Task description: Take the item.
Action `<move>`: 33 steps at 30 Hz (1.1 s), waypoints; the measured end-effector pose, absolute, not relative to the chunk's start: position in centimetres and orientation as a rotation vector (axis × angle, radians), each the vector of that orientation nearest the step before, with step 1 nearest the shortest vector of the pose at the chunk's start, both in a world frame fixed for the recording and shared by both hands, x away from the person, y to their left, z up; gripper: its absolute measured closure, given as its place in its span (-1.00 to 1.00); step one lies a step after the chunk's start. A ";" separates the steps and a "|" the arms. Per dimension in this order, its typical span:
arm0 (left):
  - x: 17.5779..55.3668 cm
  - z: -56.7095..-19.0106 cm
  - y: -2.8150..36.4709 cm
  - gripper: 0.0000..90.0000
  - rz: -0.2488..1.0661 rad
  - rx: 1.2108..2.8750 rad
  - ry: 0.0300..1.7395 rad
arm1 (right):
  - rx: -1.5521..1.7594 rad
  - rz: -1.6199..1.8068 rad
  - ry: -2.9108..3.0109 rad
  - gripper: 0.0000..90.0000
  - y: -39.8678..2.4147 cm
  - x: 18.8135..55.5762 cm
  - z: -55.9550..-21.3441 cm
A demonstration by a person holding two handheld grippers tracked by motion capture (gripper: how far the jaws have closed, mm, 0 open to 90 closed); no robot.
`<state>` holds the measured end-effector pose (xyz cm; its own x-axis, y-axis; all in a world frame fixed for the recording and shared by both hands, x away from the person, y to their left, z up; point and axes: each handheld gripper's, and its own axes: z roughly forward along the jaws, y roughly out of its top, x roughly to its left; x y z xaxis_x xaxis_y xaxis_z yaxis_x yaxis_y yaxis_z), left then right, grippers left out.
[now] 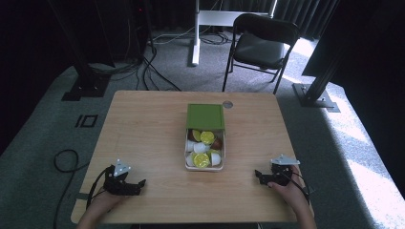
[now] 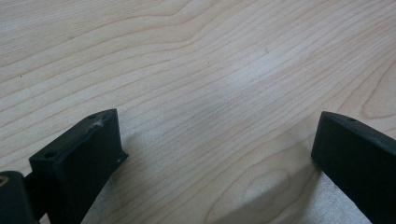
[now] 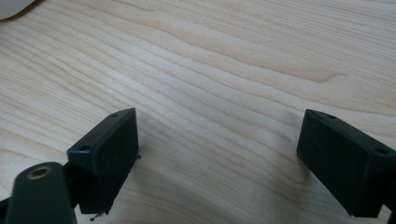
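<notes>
A white box [image 1: 186,149] with its green lid [image 1: 205,117] folded back sits mid-table, full of several yellow, white and brown capsules [image 1: 202,160]. My left gripper [image 1: 138,183] rests on the wooden table [image 1: 143,124] near the front left corner, pointing right, open with nothing between its jaws. My right gripper [image 1: 258,175] rests near the front right corner, pointing left, also open and empty. In the left gripper view the gripper [image 2: 219,140] has bare wood between its jaws; the right gripper view shows the same for its gripper [image 3: 219,140].
A small round grey disc [image 1: 228,104] lies on the table behind the box. A black folding chair [image 1: 260,45] stands beyond the far edge. Cables [image 1: 64,160] run over the grey carpet at the left. A pale corner [image 3: 14,7] shows at the right gripper view's top left.
</notes>
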<state>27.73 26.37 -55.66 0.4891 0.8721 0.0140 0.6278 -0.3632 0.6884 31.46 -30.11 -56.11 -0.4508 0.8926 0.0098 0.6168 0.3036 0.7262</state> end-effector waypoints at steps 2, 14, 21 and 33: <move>27.7 -55.7 26.4 -0.94 0.508 2.114 1.230 | 1.348 0.946 2.180 -0.72 -30.1 31.5 -56.1; 27.7 -55.7 26.4 -0.94 0.508 2.114 1.229 | 1.349 0.947 2.180 -0.72 -30.1 31.5 -56.1; 27.7 -55.7 26.4 -0.94 0.508 2.114 1.230 | 1.349 0.948 2.180 -0.72 -30.1 31.5 -56.1; 27.7 -55.7 26.4 -0.94 0.509 2.114 1.230 | 1.401 0.964 2.139 -0.70 -29.7 31.2 -56.1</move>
